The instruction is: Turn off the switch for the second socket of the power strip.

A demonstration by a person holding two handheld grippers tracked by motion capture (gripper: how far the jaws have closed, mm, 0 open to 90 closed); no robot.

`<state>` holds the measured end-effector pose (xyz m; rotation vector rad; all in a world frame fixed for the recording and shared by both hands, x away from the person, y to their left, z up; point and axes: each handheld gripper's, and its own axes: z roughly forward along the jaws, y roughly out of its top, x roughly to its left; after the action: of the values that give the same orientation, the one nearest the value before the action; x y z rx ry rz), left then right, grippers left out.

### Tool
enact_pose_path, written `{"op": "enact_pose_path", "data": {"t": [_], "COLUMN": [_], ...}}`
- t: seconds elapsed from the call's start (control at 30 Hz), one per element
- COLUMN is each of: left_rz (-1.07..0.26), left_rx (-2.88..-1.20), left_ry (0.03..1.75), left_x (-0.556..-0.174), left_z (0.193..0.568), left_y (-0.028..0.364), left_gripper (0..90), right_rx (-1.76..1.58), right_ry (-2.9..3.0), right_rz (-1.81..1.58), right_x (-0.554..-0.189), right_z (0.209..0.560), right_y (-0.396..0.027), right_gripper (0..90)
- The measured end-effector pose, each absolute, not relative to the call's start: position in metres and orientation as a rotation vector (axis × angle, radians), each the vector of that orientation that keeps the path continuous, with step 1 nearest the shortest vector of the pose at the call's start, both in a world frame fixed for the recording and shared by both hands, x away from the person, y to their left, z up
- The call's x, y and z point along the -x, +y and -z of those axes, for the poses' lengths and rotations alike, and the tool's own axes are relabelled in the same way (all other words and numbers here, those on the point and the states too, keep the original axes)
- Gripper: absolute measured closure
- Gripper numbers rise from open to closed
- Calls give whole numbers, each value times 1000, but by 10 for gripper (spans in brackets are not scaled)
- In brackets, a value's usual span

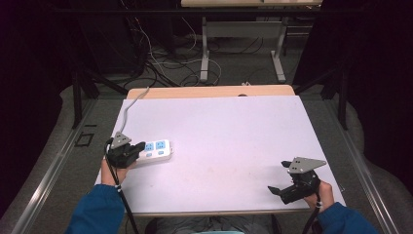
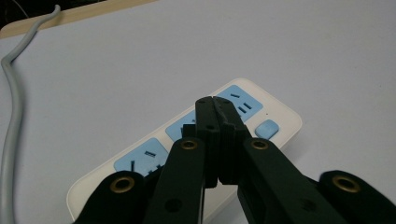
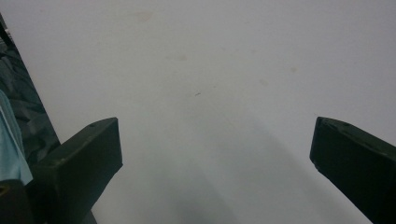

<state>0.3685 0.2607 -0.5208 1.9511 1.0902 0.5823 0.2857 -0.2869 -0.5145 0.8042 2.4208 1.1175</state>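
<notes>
A white power strip [image 1: 157,149] with blue socket faces lies at the left of the white table [image 1: 234,131], its grey cable [image 1: 127,109] running to the far edge. My left gripper [image 1: 139,146] is over the strip's left end. In the left gripper view its jaws meet tip to tip with nothing between them, and my left gripper [image 2: 214,100] hovers above the middle socket of the power strip [image 2: 280,116]; whether it touches the strip I cannot tell. My right gripper [image 1: 278,176] rests near the front right corner, open. In the right gripper view my right gripper [image 3: 215,140] has only bare table between its jaws.
The grey cable [image 2: 14,107] curves off past the table's wooden far edge [image 1: 209,91]. Beyond it are a floor with tangled wires [image 1: 165,68] and the legs of another desk [image 1: 204,53]. Dark drapes stand at both sides.
</notes>
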Motion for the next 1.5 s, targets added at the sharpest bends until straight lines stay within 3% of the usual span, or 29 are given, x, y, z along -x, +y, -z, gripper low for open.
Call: {"op": "enact_pose_path", "data": {"t": [1.5], "left_rz": [-540], "left_rx": [-2100], "left_ry": [1047], "left_x": [-373], "left_z": [540], "left_y": [248], "left_gripper": [898], "right_rx": [-796], "right_ry": [2448], "right_rz": [-1118], "right_x": [-286], "right_z": [515], "right_y": [-287], "right_gripper": [17]}}
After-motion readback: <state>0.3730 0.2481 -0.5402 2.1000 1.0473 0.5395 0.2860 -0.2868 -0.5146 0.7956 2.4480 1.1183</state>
